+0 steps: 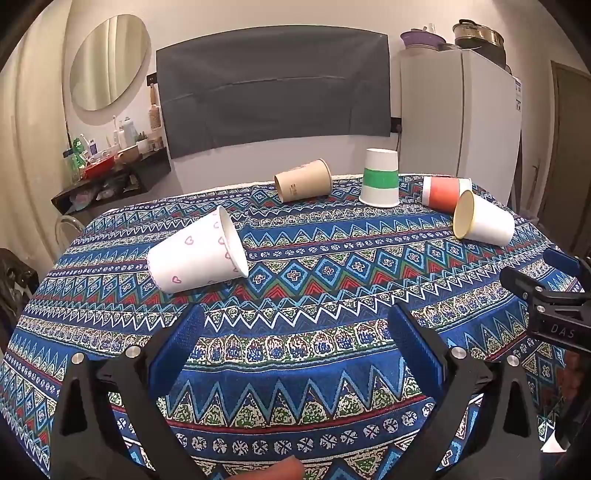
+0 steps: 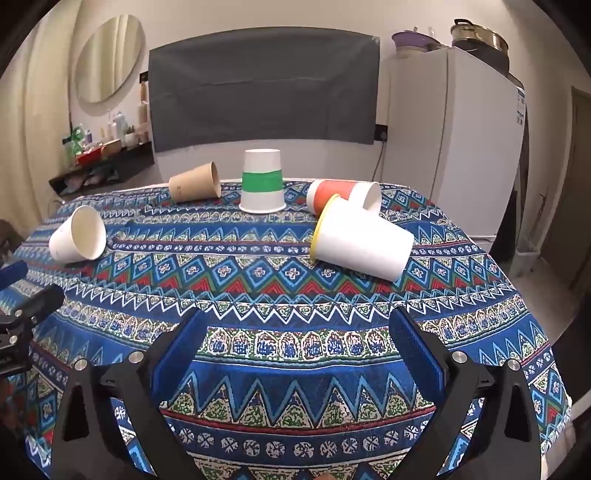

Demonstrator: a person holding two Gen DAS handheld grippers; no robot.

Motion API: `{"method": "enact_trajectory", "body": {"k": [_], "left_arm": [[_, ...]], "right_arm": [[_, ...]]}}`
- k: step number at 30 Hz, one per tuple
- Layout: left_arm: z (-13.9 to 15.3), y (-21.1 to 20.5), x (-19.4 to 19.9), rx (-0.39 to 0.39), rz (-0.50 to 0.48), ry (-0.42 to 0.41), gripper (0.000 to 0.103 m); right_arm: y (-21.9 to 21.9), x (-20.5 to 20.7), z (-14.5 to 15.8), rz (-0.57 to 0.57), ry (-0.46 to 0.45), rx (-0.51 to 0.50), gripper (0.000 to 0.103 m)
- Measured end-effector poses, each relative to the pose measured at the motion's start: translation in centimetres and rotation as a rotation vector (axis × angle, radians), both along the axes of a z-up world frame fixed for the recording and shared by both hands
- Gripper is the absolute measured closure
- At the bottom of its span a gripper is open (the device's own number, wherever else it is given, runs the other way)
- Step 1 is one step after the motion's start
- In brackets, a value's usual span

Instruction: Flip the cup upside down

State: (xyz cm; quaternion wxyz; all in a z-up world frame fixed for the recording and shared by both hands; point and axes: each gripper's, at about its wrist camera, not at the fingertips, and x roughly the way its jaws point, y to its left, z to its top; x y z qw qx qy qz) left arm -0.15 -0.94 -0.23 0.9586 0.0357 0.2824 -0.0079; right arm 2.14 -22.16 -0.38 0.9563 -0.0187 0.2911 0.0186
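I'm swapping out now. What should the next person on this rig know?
Left gripper: open, empty, near edge of the table.
Right gripper: open, empty.
Done: green-banded cup stands upside down at the back.
Left: four cups on their sides: heart cup front left, brown cup at the back, orange cup, and yellow-rimmed white cup on the right.

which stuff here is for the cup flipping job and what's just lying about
For the job: heart cup, brown cup, orange cup, yellow-rimmed cup, green-banded cup (already upside down).

Lying about: mirror, fridge, pot.
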Motion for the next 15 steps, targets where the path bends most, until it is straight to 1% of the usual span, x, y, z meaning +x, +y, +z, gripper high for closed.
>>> {"method": "enact_trajectory", "body": {"k": [15], "left_arm": [[0.23,-0.02,-0.08,0.009,-0.002,-0.004,0.006]], "right_arm": [[0.18,0.39,-0.19,0.002,0.018,-0.010,0.008]]}}
